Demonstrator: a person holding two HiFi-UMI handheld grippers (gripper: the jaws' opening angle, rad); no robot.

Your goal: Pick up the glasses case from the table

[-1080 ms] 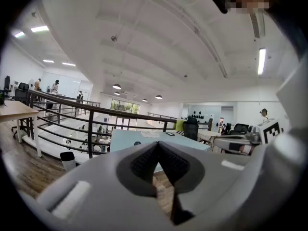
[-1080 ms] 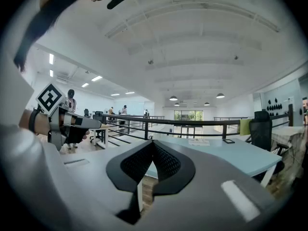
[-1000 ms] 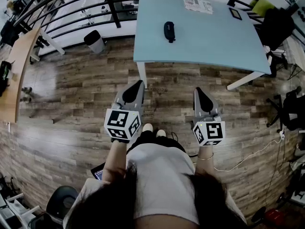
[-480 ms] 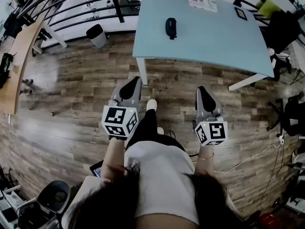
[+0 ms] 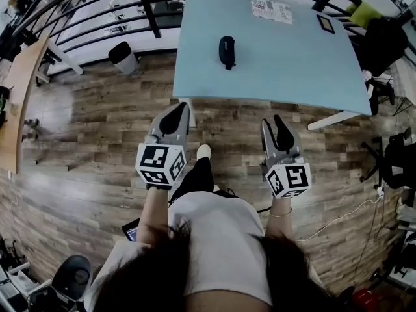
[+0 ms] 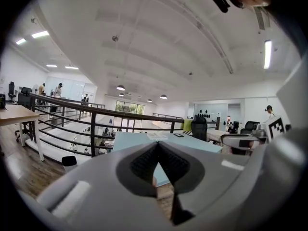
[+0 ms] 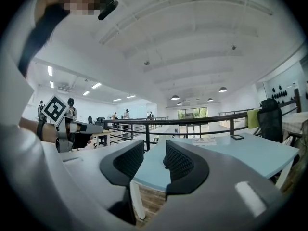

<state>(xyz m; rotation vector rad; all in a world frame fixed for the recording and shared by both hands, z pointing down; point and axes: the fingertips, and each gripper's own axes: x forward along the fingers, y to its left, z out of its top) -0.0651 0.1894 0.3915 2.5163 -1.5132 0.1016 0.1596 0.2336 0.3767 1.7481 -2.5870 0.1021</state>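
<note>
Currently the left gripper [image 6: 158, 147] is closed: its two ribbed black pads [image 6: 142, 162] meet tip to tip and hold nothing (a wedge-shaped slit shows only lower down). The right gripper [image 7: 154, 155] stands slightly apart. Its jaws have just been opening, the gap is narrow, and nothing sits between its own two ribbed faces. Both shells are smooth grey plastic.

From the head view, each unit carries one marker cube [image 5: 162, 166] at its rear, white with black square patterns, making two cubes in total. The left gripper [image 5: 181, 107] and the right gripper [image 5: 271, 123] are held side by side over the wood-plank floor [image 5: 97, 129], just short of the table [image 5: 292, 57].

The table is one pale blue rectangular top on white legs. One glasses case [image 5: 227, 51], a dark rounded oblong, lies on its left-centre area, well ahead of both grippers. One printed sheet [image 5: 271, 8] and one flat dark device [image 5: 325, 23] lie near the far edge, apart from the case. A black metal railing [image 5: 97, 12] runs beyond the table.
</note>
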